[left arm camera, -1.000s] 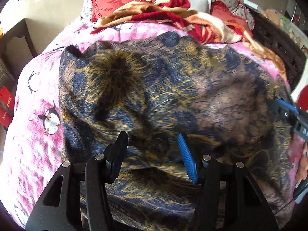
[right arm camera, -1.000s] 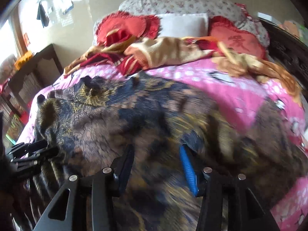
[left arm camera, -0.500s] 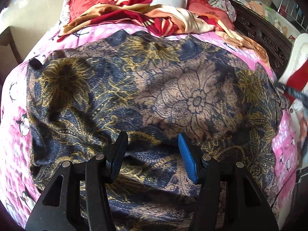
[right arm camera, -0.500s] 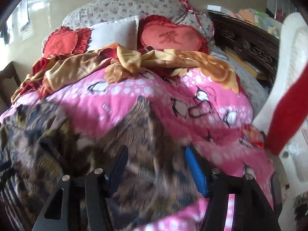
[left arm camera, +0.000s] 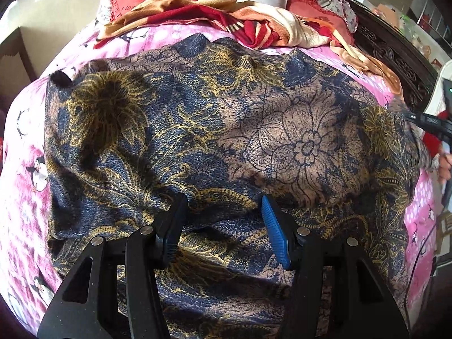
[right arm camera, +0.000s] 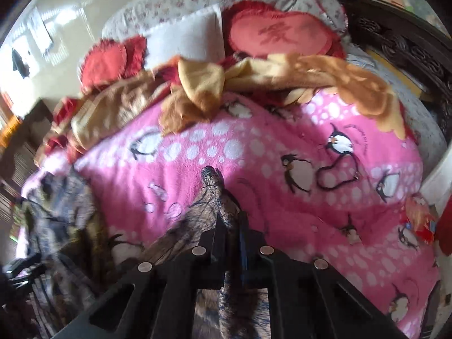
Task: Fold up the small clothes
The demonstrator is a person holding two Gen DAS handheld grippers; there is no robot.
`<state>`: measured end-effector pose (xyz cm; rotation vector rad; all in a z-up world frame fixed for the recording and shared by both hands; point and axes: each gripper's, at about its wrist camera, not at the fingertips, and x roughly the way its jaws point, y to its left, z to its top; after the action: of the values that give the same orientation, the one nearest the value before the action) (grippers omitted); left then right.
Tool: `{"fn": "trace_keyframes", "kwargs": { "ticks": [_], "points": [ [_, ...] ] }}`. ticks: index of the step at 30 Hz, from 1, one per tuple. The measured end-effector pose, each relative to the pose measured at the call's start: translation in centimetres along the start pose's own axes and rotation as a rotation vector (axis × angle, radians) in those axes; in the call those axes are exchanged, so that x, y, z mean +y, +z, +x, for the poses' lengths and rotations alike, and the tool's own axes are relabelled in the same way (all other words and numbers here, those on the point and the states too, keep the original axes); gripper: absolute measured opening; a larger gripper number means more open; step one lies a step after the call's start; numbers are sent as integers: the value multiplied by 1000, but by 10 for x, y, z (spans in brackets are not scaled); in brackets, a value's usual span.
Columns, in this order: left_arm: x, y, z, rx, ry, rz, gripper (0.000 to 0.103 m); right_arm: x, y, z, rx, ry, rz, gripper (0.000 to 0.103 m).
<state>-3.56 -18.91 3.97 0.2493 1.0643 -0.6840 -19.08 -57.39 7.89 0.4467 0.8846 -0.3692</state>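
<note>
the right hand-held gripper (right arm camera: 230, 243) is clamped on the patterned cloth's (left arm camera: 226, 141) right edge; the left hand-held gripper (left arm camera: 223, 226) stands apart over its near edge.

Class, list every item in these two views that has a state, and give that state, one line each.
Left gripper: open, over the cloth, holding nothing.
Right gripper: shut on the patterned garment's edge.
Patterned garment: spread flat on the pink blanket, not folded.
Pink blanket: laid out.
Orange-red blanket: crumpled by the pillows.
</note>
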Motion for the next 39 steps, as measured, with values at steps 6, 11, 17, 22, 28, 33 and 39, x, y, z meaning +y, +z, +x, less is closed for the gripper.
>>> {"fn": "trace_keyframes", "kwargs": {
  "ticks": [6, 11, 17, 22, 28, 33, 39],
  "points": [
    [2, -1, -12, -29, -14, -2, 54, -41, -16, -104, -256, 11, 197, 6],
    [10, -2, -24, -42, -26, -33, 54, -93, -38, -173, -460, 78, 550, 7],
    [18, -5, -42, -75, -31, -32, 54, -85, -38, -214, -533, 128, 556, 7],
    [29, -6, -53, -88, -36, -56, 54, -46, -28, -235, -522, 195, 463, 7],
    [43, -9, -61, -101, -43, -89, 54, 15, -7, -218, -456, 307, 401, 7],
    [57, -7, -67, -122, -53, -122, 54, 90, 16, -191, -395, 396, 305, 7],
    [79, -6, -67, -131, -56, -165, 54, 190, 31, -136, -293, 458, 176, 7]
  ]
}}
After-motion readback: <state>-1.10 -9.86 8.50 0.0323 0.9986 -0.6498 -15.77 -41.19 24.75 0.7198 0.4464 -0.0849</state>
